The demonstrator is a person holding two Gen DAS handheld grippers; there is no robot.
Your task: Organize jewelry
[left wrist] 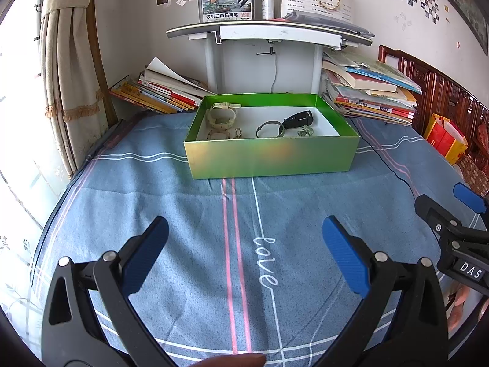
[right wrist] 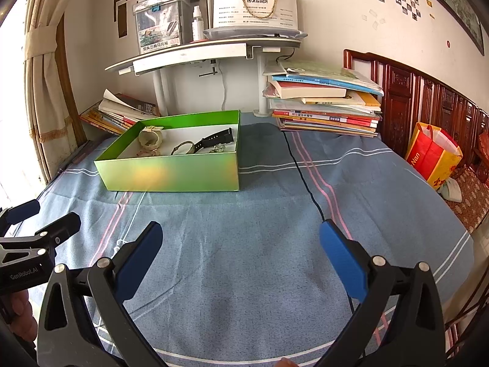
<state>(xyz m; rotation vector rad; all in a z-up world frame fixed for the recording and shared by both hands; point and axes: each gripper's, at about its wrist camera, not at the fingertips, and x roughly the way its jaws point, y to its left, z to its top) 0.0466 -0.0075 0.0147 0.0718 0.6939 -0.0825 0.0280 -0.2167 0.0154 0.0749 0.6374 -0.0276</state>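
Observation:
A green open box [left wrist: 269,159] stands on the blue bedspread ahead of both grippers; it also shows in the right wrist view [right wrist: 171,172]. Inside lie a cream watch [left wrist: 221,116], a black watch [left wrist: 298,119], a thin dark bangle [left wrist: 269,129], a pale beaded bracelet [left wrist: 218,134] and small metal pieces [left wrist: 305,131]. My left gripper [left wrist: 244,232] is open and empty above the bedspread, short of the box. My right gripper [right wrist: 240,238] is open and empty, to the right of the box and short of it.
Stacks of books lie behind the box at left [left wrist: 156,90] and right [left wrist: 369,91]. A white shelf stand [left wrist: 269,33] holds a marker case and a paper bag. A black cable [right wrist: 305,177] runs across the bedspread. A red-yellow bag [right wrist: 431,153] stands by the wooden headboard.

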